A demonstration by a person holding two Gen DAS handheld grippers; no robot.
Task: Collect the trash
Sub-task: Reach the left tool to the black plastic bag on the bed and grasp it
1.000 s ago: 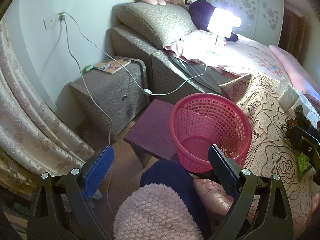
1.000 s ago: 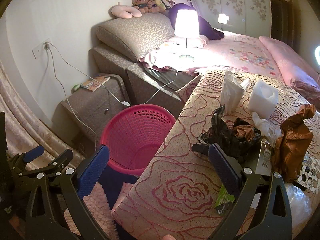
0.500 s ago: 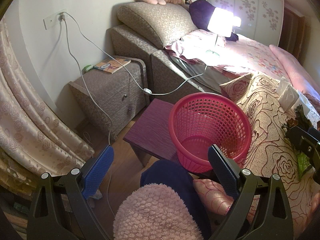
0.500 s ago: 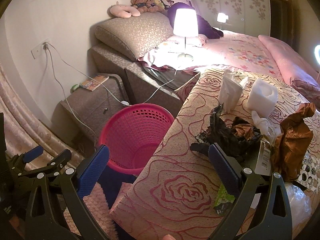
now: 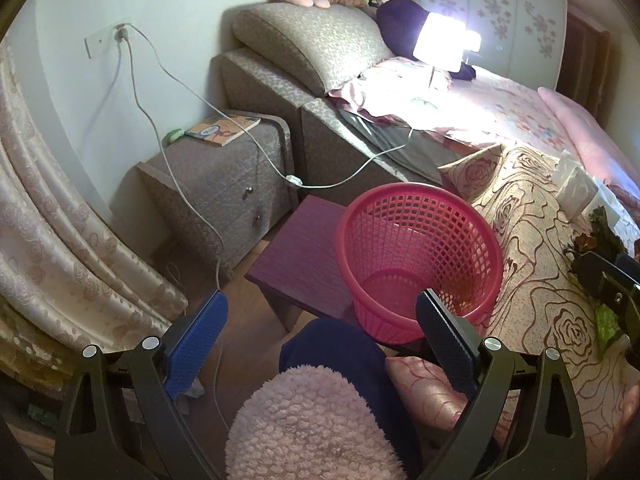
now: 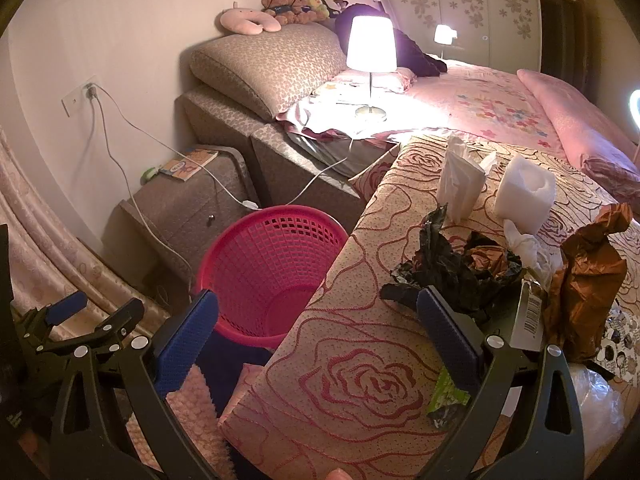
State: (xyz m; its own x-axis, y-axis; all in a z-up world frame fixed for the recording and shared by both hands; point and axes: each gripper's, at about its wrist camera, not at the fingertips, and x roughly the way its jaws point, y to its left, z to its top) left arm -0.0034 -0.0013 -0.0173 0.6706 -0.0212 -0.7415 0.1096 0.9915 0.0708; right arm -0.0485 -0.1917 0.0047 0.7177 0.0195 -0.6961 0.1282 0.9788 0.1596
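Observation:
A pink mesh basket (image 5: 420, 256) stands empty on a purple stool (image 5: 298, 264) beside the rose-patterned table; it also shows in the right wrist view (image 6: 268, 272). On the table lie crumpled black plastic (image 6: 444, 272), a brown paper bag (image 6: 584, 280), white tissue (image 6: 524, 244), a barcode tag (image 6: 530, 312) and a green wrapper (image 6: 446, 392). My left gripper (image 5: 320, 332) is open and empty, low in front of the basket. My right gripper (image 6: 316, 332) is open and empty over the table's near corner, its right pad close to the black plastic.
A tissue pack (image 6: 460, 184) and a white block (image 6: 524, 192) stand further back on the table. A lit lamp (image 6: 370, 52) stands on the bed. A nightstand (image 5: 216, 184) with a book and trailing cables is at left, with curtains (image 5: 52, 248) beside it.
The right gripper's view has shifted slightly, edging closer over the table. The left gripper has barely moved. Both stay open and empty.

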